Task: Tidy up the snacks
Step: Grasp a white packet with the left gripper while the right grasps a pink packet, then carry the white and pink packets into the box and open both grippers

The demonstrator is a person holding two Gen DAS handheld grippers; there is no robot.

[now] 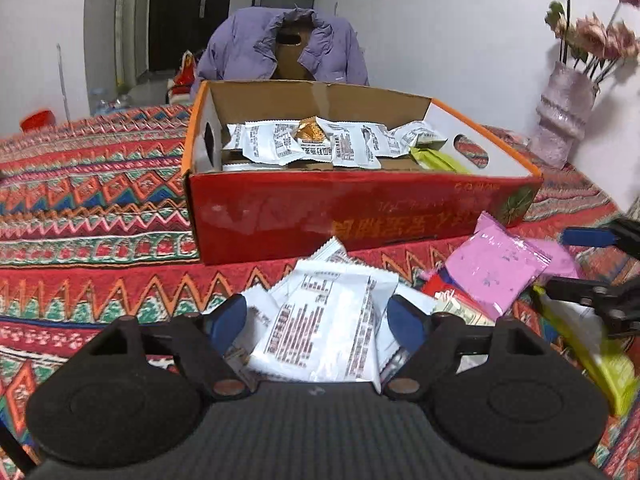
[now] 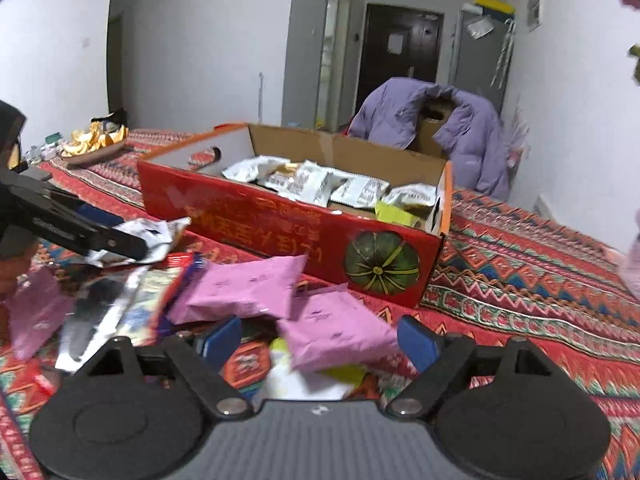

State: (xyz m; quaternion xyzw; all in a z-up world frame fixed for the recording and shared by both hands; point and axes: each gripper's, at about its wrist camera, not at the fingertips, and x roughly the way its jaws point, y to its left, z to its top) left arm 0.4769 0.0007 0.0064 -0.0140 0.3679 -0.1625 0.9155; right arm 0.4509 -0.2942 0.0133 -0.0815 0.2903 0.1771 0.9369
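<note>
Left gripper (image 1: pixel 318 316) spread around white packet (image 1: pixel 320 320), right gripper (image 2: pixel 320 340) spread around pink packet (image 2: pixel 340 332), red box (image 1: pixel 340 208) beyond

One red box (image 2: pixel 304 224), three pink packets (image 2: pixel 248 288) showing, one purple jacket (image 1: pixel 280 46), one vase (image 1: pixel 560 120) of flowers.

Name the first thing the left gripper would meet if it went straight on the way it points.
Probably the white snack packet, already lying between the left gripper fingers; beyond it stands the red box. Depth is unclear.
</note>
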